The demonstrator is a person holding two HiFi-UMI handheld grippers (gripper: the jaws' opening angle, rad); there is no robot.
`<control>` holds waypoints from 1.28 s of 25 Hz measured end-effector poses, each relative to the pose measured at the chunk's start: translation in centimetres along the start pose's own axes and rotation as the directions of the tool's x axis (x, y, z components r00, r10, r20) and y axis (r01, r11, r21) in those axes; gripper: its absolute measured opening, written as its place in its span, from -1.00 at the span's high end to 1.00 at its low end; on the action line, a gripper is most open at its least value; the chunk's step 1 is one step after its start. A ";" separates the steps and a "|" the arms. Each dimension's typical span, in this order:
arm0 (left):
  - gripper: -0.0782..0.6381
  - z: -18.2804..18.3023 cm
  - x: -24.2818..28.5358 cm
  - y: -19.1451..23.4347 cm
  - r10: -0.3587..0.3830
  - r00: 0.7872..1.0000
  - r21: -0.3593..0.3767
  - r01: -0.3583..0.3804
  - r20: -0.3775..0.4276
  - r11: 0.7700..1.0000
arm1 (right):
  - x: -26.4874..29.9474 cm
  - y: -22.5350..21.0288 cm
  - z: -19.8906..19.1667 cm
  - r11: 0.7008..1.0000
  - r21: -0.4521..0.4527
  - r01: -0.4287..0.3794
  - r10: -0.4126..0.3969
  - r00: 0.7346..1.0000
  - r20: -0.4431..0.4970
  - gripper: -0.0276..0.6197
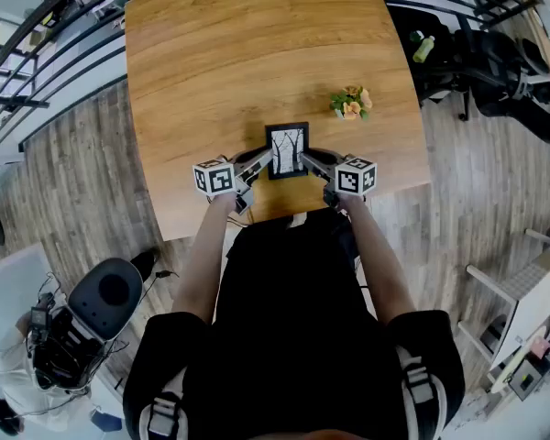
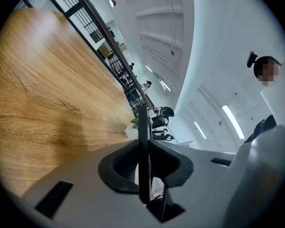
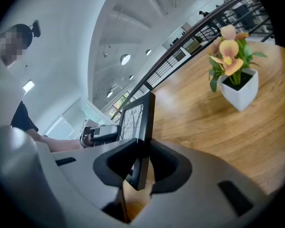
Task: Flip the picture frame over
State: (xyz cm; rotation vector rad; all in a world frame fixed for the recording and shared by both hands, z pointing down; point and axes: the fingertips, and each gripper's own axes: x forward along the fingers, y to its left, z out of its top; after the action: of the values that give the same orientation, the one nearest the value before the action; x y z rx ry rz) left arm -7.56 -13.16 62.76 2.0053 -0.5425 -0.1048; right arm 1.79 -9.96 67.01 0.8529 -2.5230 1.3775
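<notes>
Spanning the gap over the desk (image 1: 257,44), the black picture frame (image 1: 287,150), printed with bare trees, is clamped at its left edge by the left gripper (image 1: 267,159) and at its right by the right gripper (image 1: 305,159).

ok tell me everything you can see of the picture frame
The picture frame is small and rectangular, a black border around a white print of bare black trees. Its picture side faces up, near the wooden table's front edge. The left tool grips its left edge, the right tool its right edge. Whether it touches the table is unclear.
</notes>
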 end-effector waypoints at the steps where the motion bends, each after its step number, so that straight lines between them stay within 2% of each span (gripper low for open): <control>1: 0.56 0.0 0.1 0.2 0.016 1.000 0.008 -0.016 0.003 1.000 | 0.0 -0.2 0.0 1.000 -0.001 0.011 -0.011 1.000 0.002 0.62; 6: 0.55 0.0 0.6 1.1 0.089 0.996 0.045 -0.089 0.006 0.995 | 0.4 -1.0 0.0 0.998 -0.015 0.064 -0.064 0.998 -0.008 0.62; 13: 0.55 0.0 0.8 2.0 0.158 0.987 0.076 -0.157 -0.005 0.985 | 1.0 -1.6 -0.2 0.995 -0.033 0.094 -0.095 0.995 -0.041 0.61; 22: 0.53 0.4 1.7 3.4 0.242 0.970 0.149 -0.236 -0.020 0.960 | 1.8 -2.9 0.2 0.987 -0.074 0.145 -0.149 0.987 -0.055 0.61; 32: 0.53 0.1 2.4 5.5 0.332 0.943 0.181 -0.321 -0.028 0.929 | 2.9 -4.4 0.2 0.975 -0.118 0.188 -0.197 0.978 -0.074 0.60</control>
State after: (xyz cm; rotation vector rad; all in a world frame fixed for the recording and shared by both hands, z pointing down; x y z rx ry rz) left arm -7.28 -16.40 67.81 2.0494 -0.8654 0.2123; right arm 1.85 -13.14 71.24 0.9661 -2.3570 1.1772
